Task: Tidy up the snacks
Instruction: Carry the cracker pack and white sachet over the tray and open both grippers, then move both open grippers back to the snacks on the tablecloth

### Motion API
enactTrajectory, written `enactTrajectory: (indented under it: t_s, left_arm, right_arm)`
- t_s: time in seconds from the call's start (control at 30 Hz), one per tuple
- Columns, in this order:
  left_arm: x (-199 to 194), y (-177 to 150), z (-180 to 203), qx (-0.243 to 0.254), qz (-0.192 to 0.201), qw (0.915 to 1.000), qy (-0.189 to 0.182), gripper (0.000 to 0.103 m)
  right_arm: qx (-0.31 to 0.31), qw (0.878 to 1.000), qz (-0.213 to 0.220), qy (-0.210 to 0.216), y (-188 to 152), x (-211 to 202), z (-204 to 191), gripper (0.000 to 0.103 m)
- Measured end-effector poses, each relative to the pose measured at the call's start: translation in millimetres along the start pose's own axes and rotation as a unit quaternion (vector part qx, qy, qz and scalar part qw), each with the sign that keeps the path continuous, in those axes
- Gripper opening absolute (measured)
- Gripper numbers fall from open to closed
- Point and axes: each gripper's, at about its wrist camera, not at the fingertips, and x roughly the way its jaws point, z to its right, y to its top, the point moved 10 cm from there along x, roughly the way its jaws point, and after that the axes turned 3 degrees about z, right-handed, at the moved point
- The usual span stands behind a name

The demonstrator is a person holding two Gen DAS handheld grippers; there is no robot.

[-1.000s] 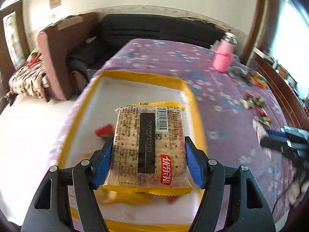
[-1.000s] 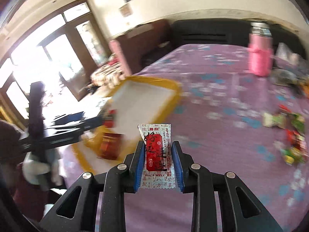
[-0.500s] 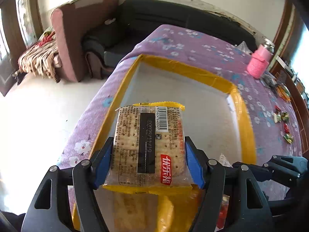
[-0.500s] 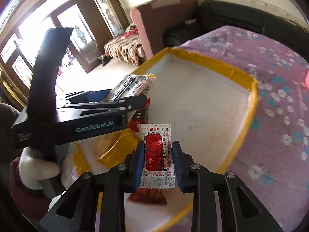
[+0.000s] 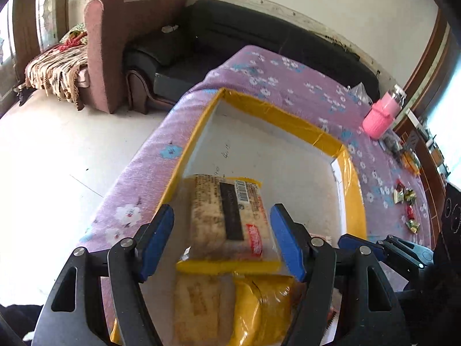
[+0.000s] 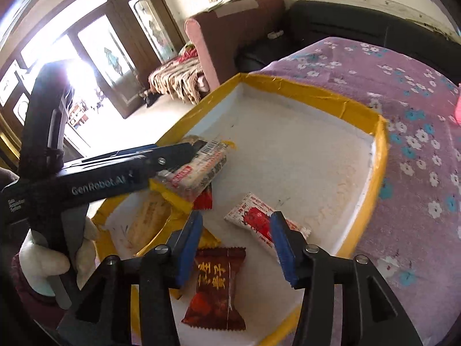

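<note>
Snacks [image 6: 219, 288] lie in tray [image 6: 360, 115] on floral tablecloth [image 6: 417, 101].

Cracker pack [image 6: 198, 167] and sachet [image 6: 259, 219] lie in the tray [image 6: 377, 155].

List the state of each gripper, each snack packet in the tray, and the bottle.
Left gripper: open, cracker packet released.
Right gripper: open, empty.
Clear cracker packet with barcode: lying in yellow-rimmed white tray.
White-and-red sachet: flat on tray.
Dark red candy packet: flat, sealed.
Pink sleeved bottle: upright, capped.
</note>
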Motion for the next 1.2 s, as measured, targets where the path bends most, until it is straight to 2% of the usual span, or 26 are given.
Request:
enactTrajectory:
  t_s: [0.13, 0.23, 0.37, 0.43, 0.5, 0.57, 0.63, 0.73, 0.83, 0.93, 0.97, 1.03, 1.1, 1.2]
  left_arm:
    - [-32, -3, 15, 0.003, 0.025, 0.9997, -0.003, 0.070]
    - [-57, -6, 37, 0.010, 0.053, 0.9985, -0.013, 0.077]
    - [-94, -20, 84, 0.010, 0.095, 0.9925, -0.076, 0.077]
    - [-106, -34, 112, 0.012, 0.099, 0.9884, -0.114, 0.077]
    - [-112, -49, 136, 0.018, 0.093, 0.9851, -0.144, 0.077]
    - [-115, -65, 157, 0.028, 0.090, 0.9827, -0.159, 0.077]
    - [-113, -79, 172, 0.038, 0.089, 0.9829, -0.157, 0.077]
    - [-101, -94, 181, 0.064, 0.111, 0.9865, -0.102, 0.077]
    - [-85, -106, 187, 0.085, 0.089, 0.9883, -0.090, 0.077]
    - [-73, -110, 185, 0.070, 0.069, 0.9906, -0.094, 0.077]
    - [-72, -111, 185, 0.067, 0.065, 0.9910, -0.096, 0.077]
    - [-67, -111, 183, 0.058, 0.056, 0.9920, -0.097, 0.077]
    - [-68, -115, 182, 0.055, 0.055, 0.9924, -0.096, 0.077]
    - [-69, -120, 181, 0.055, 0.053, 0.9925, -0.095, 0.077]
  right_arm:
    - [0.013, 1.000, 0.024, 0.006, -7, -26, 4, 0.056]
    - [0.013, 0.999, 0.046, 0.011, -16, -48, 6, 0.058]
    - [0.019, 0.996, 0.084, 0.003, -29, -80, 18, 0.070]
    - [0.023, 0.995, 0.096, -0.008, -37, -92, 32, 0.074]
    - [0.032, 0.994, 0.101, -0.039, -48, -104, 58, 0.074]
    - [0.049, 0.992, 0.099, -0.067, -57, -116, 88, 0.074]
    - [0.079, 0.989, 0.096, -0.083, -67, -129, 123, 0.074]
    - [0.129, 0.979, 0.104, -0.122, -78, -158, 188, 0.074]
    - [0.188, 0.957, 0.129, -0.178, -84, -195, 266, 0.074]
    - [0.244, 0.936, 0.149, -0.208, -92, -220, 326, 0.071]
    - [0.254, 0.932, 0.148, -0.213, -93, -221, 339, 0.069]
    - [0.276, 0.926, 0.139, -0.216, -96, -216, 364, 0.065]
    - [0.291, 0.927, 0.130, -0.199, -99, -206, 377, 0.057]
    - [0.291, 0.941, 0.105, -0.140, -97, -180, 363, 0.056]
